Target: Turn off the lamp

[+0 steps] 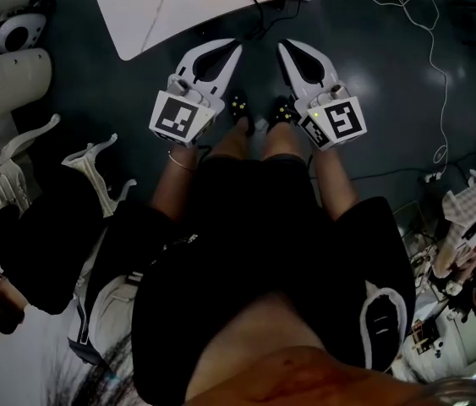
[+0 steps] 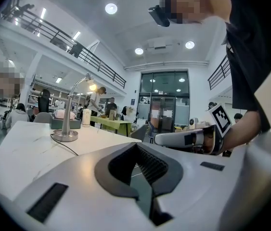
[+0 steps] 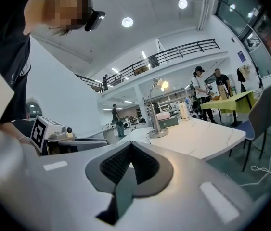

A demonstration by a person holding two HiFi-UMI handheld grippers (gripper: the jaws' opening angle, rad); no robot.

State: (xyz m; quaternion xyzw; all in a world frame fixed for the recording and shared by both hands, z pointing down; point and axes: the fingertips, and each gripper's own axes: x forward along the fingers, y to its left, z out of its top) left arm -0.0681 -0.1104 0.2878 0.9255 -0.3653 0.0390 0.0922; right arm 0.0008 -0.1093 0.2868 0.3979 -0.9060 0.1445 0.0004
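Here we are, looking down from the head view: the person stands at the edge of a white marble-look table (image 1: 161,7) that fills the top of the frame. Both tools are held out low in front, side by side in the upper middle.

The left gripper (image 1: 236,49) has its tips pressed together with nothing between them. Its own view shows it plainly: the ribbed pads meet at the point of the left gripper (image 2: 136,144) and nothing is caught there. The right gripper (image 1: 285,47) is the same, jaws closed and empty, as its own view of the right gripper (image 3: 130,144) also shows. The two point up the frame toward the table edge, near each other but not touching.

The lamp (image 2: 70,113) sits on the tabletop (image 2: 24,150) at centre left of the left gripper view. It has a round metal base and a slim curved neck, and its head glows at the top. A dark cable (image 2: 64,146) trails from the base across the marble. In the right gripper view the lamp (image 3: 155,110) stands just above centre, head lit, on the table (image 3: 207,136), well apart from the jaws. Neither gripper is touching it. At the right of the head view a white cord (image 1: 432,57) snakes across the dark floor.
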